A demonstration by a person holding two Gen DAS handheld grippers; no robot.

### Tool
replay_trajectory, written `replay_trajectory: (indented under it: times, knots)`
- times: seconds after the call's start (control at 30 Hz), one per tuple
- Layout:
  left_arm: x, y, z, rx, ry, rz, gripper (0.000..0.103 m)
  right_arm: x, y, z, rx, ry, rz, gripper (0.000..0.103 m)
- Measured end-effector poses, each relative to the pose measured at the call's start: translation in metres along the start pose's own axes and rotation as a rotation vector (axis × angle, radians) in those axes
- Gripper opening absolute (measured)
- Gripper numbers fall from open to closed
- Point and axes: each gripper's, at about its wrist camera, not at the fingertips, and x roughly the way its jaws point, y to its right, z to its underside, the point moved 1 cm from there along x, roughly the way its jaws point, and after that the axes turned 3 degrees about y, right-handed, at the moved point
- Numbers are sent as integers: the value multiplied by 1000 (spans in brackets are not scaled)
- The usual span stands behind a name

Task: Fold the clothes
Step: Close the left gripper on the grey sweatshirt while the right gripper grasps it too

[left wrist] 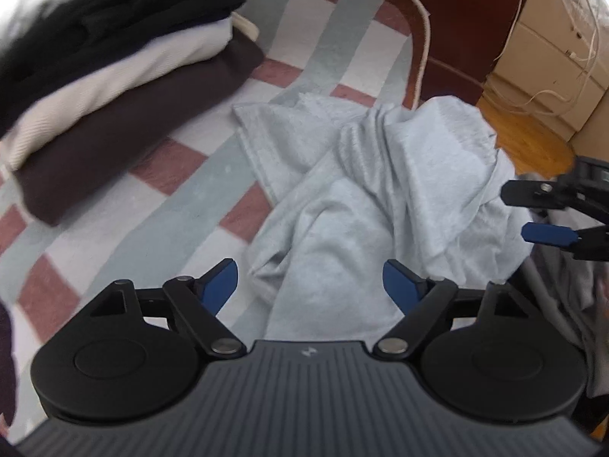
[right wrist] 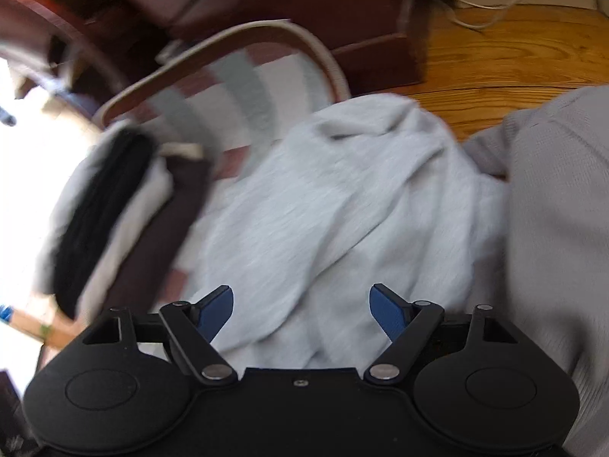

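Observation:
A crumpled light grey garment [left wrist: 361, 198] lies bunched on the checked bed cover [left wrist: 160, 228]; it also fills the middle of the right wrist view [right wrist: 323, 221]. My left gripper [left wrist: 310, 285] is open, its blue pads spread just above the garment's near part, holding nothing. My right gripper [right wrist: 302, 312] is open and empty over the garment too; it shows at the right edge of the left wrist view [left wrist: 533, 213], jaws apart beside the cloth.
A stack of folded clothes [left wrist: 114, 76], black, white and dark brown, sits on the cover at the left, also in the right wrist view [right wrist: 114, 221]. The bed's wooden end rail [left wrist: 420, 38] curves behind. Wood floor [right wrist: 514, 49] and white drawers [left wrist: 552, 38] lie beyond. A grey sleeve [right wrist: 552, 209] is at right.

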Motion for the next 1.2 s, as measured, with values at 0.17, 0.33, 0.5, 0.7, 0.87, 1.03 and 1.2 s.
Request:
replay_trajectory:
  times: [0.17,0.33,0.5,0.7,0.87,1.03,1.2]
  knots:
    - [21,1,-7,13,-56,-5,58,21,22,-29,29,31,124,86]
    - [40,2,-9,17,-72,8,54,52,36,-39,19,0,110,83]
    - [60,-1,-11,-68,-99,129,61,73,33,-31,0,-37,35,17]
    - [67,1,-8,-104,-97,201,21,40,-1,-11,-84,-3,-123,10]
    - [18,16,-17,-29,64,213,6,2,-6,-5,-61,11,-372,9]
    - [-16,37,-26,70,135,195,6,-7,-4,-1,-144,42,-302,14]
    - [-1,43,-17,90,58,188,7,-1,8,3,-58,60,-227,49]
